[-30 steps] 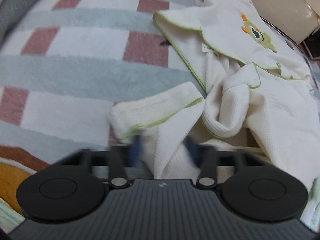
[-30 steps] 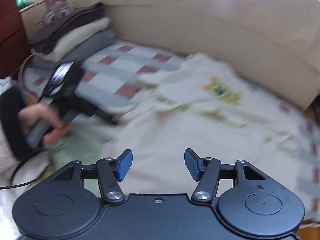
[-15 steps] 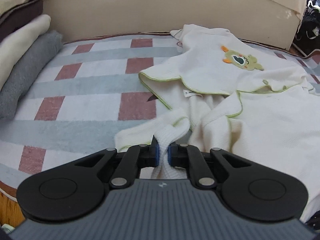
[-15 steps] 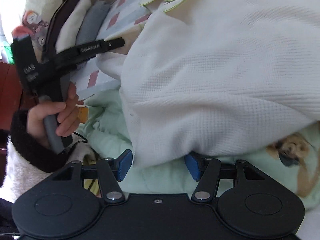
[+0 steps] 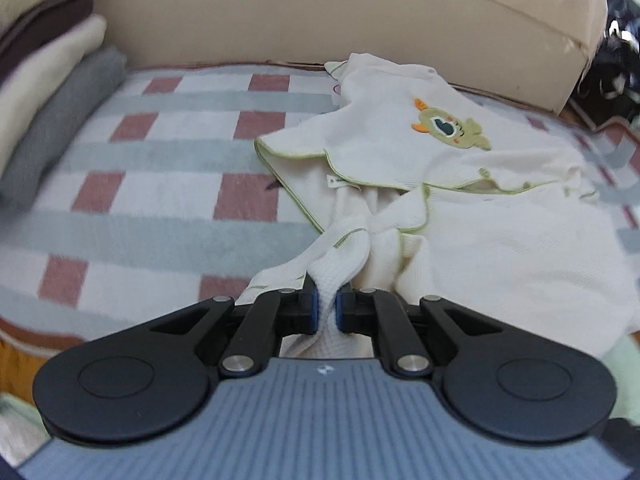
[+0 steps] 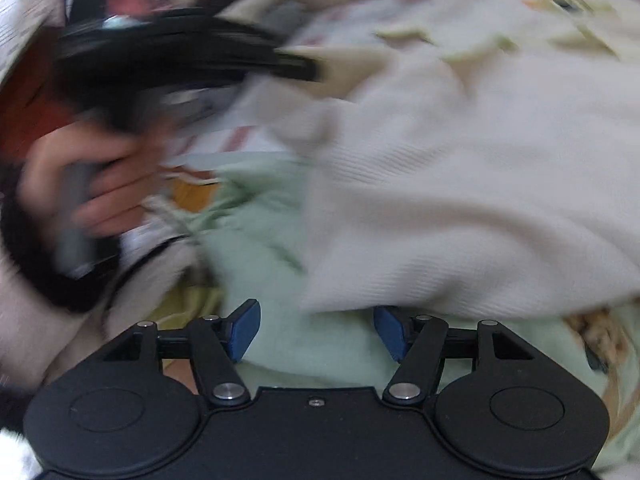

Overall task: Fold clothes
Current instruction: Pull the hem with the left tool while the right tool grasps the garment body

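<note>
While the left hand-held gripper is clamped on a bunched sleeve end of the cream garment, the pinch sits on a narrow twist of waffle cloth, and I judge that a hard pull toward the near edge of the bed could slip the fabric out of the blue pads or drag the whole garment into a tighter heap instead of spreading it. The right hand-held gripper has its jaws opening wide, with nothing pressed between them; the garment's lower hem hangs just above and beyond its fingertips, over a pale green cloth lying underneath. A likely fault here is that a closing grab takes the green cloth together with the hem, or only the green cloth, since the two layers lie touching; the right view is heavily blurred, so the exact gap cannot be told. The person's hand on the left tool's handle is close at the left of that view, so the two tools could knock together if they converge. Outward, the garment lies rumpled on the right half of the checked bed cover, its monster patch toward the far edge by the beige headboard. Open cover stretches left of it to the stacked folded items at the far left corner, giving good room for laying the sleeve flat.
</note>
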